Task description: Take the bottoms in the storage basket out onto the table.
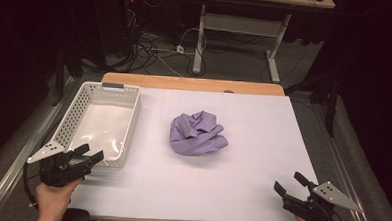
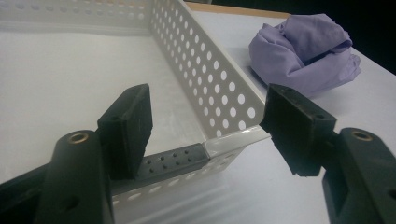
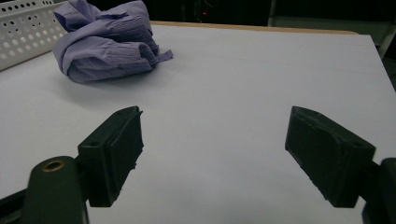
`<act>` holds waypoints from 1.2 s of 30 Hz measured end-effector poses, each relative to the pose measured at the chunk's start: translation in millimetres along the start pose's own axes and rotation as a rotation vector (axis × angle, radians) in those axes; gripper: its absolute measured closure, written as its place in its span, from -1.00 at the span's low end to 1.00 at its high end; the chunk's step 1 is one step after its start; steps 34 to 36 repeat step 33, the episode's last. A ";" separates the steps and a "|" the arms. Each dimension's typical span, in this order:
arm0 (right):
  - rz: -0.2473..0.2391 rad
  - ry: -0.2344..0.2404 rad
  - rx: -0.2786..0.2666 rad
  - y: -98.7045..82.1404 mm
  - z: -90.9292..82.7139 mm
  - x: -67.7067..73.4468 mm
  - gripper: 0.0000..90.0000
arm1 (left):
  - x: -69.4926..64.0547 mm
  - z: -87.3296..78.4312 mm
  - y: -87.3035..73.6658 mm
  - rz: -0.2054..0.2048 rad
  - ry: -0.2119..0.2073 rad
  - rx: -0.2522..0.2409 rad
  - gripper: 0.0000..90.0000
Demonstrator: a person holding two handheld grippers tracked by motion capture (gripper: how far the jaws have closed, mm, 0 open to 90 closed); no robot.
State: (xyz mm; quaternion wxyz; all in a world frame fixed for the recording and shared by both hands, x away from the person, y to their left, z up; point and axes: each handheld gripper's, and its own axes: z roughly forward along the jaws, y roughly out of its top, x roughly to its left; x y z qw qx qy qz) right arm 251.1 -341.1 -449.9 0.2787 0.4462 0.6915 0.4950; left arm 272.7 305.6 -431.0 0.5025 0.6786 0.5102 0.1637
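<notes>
The crumpled purple shirt (image 1: 198,134) sits mid-table, a bit toward the far edge, just right of the white perforated basket (image 1: 128,130) on the left side, while the left gripper (image 1: 91,154) by the basket's near corner and the right gripper (image 1: 291,183) at the near right corner both have jaws apart, seemingly holding nothing.

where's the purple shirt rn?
High view: the crumpled purple shirt lies mid-table on the white table cover, right of the white basket, untouched.
</notes>
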 end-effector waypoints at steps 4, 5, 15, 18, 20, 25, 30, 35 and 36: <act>0.002 -0.002 0.001 0.0 0.1 0.0 -0.56 | 0.6 -0.5 -2.8 -0.014 0.005 -0.012 -0.28; 0.001 -0.002 0.000 0.0 0.1 0.1 -0.56 | 0.6 -0.5 -3.7 -0.015 0.005 -0.011 -0.28; -0.001 -0.003 -0.001 0.0 -0.3 0.5 -0.56 | -0.6 -2.8 -10.5 -0.015 0.011 -0.032 -0.28; -0.006 -0.002 -0.001 -0.1 -0.5 0.4 -0.56 | -1.7 -3.1 -12.3 -0.006 0.013 -0.040 -0.28; -0.004 -0.001 -0.002 0.0 -0.4 0.5 -0.56 | -1.7 -3.4 -12.6 -0.006 0.011 -0.043 -0.28; -0.003 -0.001 0.001 0.1 -0.1 0.6 -0.56 | -1.3 -3.1 -12.9 -0.005 0.007 -0.045 -0.28; -0.003 -0.002 0.002 0.2 0.1 0.7 -0.56 | -0.8 -4.0 -13.8 -0.007 0.003 -0.051 -0.28; -0.002 -0.003 0.001 0.2 0.0 0.7 -0.56 | -0.9 -4.4 -14.1 -0.008 0.002 -0.054 -0.28; -0.002 -0.003 0.001 0.2 0.0 0.7 -0.56 | -0.9 -4.4 -14.1 -0.008 0.002 -0.054 -0.28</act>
